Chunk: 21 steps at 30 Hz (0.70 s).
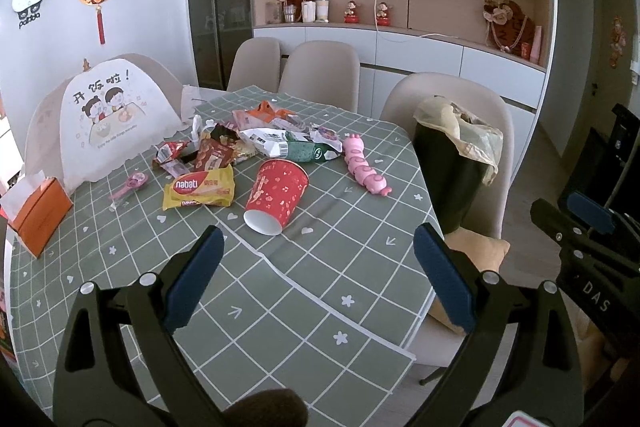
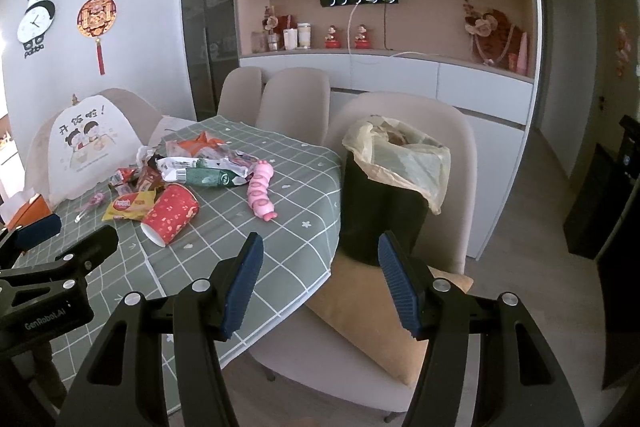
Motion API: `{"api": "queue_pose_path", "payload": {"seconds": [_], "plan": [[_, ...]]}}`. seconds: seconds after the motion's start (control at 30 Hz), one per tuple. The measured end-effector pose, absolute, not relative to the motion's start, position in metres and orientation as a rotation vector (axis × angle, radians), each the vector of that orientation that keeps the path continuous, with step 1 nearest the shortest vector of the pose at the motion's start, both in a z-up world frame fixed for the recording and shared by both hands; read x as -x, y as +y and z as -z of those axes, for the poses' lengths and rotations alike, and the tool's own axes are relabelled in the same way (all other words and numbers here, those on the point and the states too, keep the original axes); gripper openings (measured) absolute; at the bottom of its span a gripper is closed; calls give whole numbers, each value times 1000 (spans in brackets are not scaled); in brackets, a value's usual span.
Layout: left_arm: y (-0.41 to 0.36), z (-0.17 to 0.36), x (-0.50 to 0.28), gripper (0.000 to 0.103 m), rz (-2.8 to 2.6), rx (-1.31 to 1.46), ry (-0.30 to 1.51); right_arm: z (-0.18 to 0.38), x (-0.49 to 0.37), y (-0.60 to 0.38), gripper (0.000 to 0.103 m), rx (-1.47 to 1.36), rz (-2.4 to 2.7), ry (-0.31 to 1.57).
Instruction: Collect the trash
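Two grippers hang over the near side of the table (image 1: 304,291), and we hold nothing in either. Our left gripper (image 1: 320,275) has its jaws spread wide above the green checked cloth, short of the trash. Our right gripper (image 2: 320,283) is also wide open, poised past the table's edge in front of the bin (image 2: 380,211).

The trash lies in a loose heap toward the far left of the table. Nearest us is a red cup (image 1: 276,197) tipped on its side, its white mouth facing us. Just left of it, touching or nearly so, lies a yellow wafer pack (image 1: 200,191). Behind them sits a tangle of wrappers (image 1: 260,139), red, white and green, overlapping one another. A pink toy (image 1: 364,167) lies to the right of the heap, apart from the cup.

We see the bin, black with a pale liner folded over its rim, standing on a chair (image 2: 460,155) beside the table. A food cover (image 1: 108,123) and an orange box (image 1: 40,215) stand at the left.
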<state>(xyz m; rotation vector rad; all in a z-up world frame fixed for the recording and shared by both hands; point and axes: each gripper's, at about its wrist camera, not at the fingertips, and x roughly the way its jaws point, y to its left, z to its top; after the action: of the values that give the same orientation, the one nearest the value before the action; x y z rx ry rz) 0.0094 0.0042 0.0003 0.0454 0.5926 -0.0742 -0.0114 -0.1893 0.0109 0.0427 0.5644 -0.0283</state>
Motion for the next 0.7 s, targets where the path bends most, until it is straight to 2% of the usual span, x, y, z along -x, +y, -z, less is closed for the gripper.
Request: {"api": "queue_pose_path", "payload": {"seconds": [0.7], "plan": [[4, 0, -9, 91, 75, -46, 592, -10, 12, -191, 57, -45, 30, 565]]}}
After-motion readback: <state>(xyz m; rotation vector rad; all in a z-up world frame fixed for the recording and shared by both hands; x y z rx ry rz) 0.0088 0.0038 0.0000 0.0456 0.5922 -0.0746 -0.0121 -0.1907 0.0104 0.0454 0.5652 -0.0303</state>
